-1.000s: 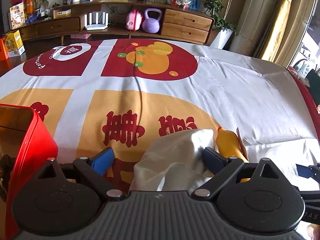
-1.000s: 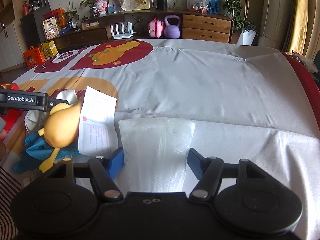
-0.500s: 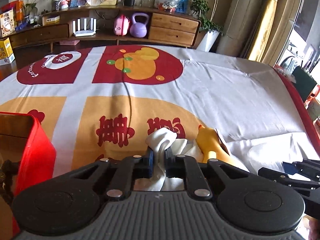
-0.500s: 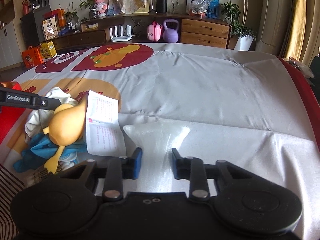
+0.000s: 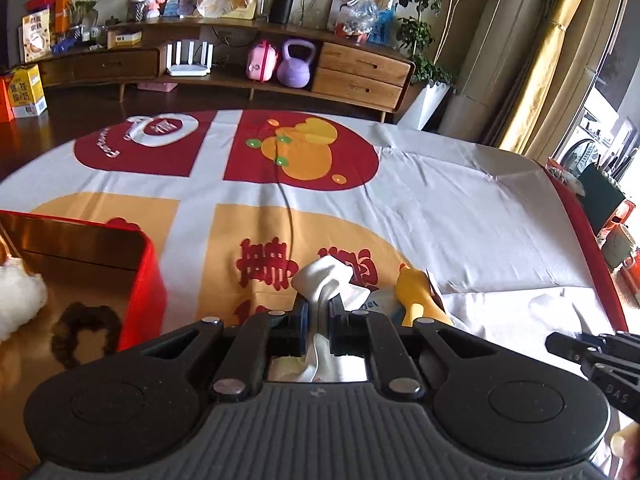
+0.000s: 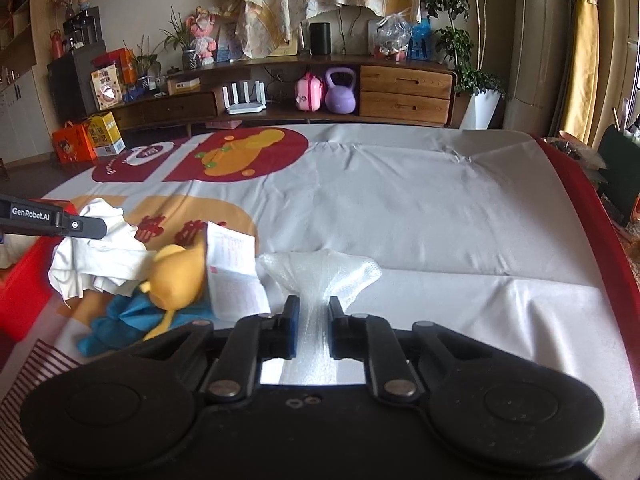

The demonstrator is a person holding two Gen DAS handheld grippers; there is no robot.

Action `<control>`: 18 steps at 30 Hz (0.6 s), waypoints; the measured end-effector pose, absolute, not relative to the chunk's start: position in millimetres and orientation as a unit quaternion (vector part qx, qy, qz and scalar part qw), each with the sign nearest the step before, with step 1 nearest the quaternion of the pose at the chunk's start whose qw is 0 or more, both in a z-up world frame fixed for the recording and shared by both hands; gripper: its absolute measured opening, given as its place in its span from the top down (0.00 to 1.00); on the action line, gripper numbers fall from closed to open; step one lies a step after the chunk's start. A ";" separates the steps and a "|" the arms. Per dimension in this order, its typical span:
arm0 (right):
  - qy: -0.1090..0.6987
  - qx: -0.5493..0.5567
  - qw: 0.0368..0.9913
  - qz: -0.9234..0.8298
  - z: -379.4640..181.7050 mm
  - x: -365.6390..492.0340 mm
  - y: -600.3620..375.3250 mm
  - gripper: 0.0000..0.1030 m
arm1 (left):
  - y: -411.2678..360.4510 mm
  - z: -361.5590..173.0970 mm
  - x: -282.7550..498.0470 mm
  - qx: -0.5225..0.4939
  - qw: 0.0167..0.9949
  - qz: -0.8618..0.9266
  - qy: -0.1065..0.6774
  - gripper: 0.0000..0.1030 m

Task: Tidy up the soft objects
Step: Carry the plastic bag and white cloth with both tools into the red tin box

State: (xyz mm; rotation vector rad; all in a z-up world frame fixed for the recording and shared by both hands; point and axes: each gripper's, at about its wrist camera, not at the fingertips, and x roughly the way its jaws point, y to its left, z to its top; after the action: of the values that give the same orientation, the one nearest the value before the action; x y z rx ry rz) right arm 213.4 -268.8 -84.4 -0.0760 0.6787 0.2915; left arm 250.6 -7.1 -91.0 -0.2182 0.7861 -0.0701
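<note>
Left gripper (image 5: 318, 316): jaws have just closed and now pinch a white cloth (image 5: 326, 280), which bunches up above the pads and hangs below them. In the right wrist view the same white cloth (image 6: 98, 256) lies draped beside a yellow plush toy (image 6: 176, 278) resting on a blue fabric item (image 6: 120, 320). A printed paper tag (image 6: 232, 268) stands against the toy; its print is too small to read.

Right gripper (image 6: 312, 316): jaws have just closed on a translucent bubble-wrap sheet (image 6: 320, 274), gathered to a neck between the pads, on the white part of the table cover (image 6: 420, 208).

A red box (image 5: 140, 284) stands at the left edge, open, with white fluff (image 5: 18, 298) inside.

Legible writing: "GenRobot.AI" on the left gripper's side bar (image 6: 30, 212) (white on black). The cover carries large red Chinese characters (image 5: 266, 270), partly hidden.
</note>
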 end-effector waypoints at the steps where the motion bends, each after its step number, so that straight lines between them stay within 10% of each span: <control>1: 0.331 -0.036 0.932 0.146 -80.8 210.0 -268.0 0.88 | -5.9 -88.0 247.5 -0.106 0.917 -0.034 0.382 0.91; 18: 0.319 -0.026 0.923 0.214 -29.7 165.8 -231.3 0.88 | 9.6 -41.6 196.9 -0.085 0.924 -0.035 0.371 0.91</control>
State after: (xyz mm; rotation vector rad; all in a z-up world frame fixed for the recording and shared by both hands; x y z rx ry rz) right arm 165.8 -231.3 -29.7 -0.0539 0.6550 0.4385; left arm 196.9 9.6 -41.6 -0.1739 0.7603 -0.0719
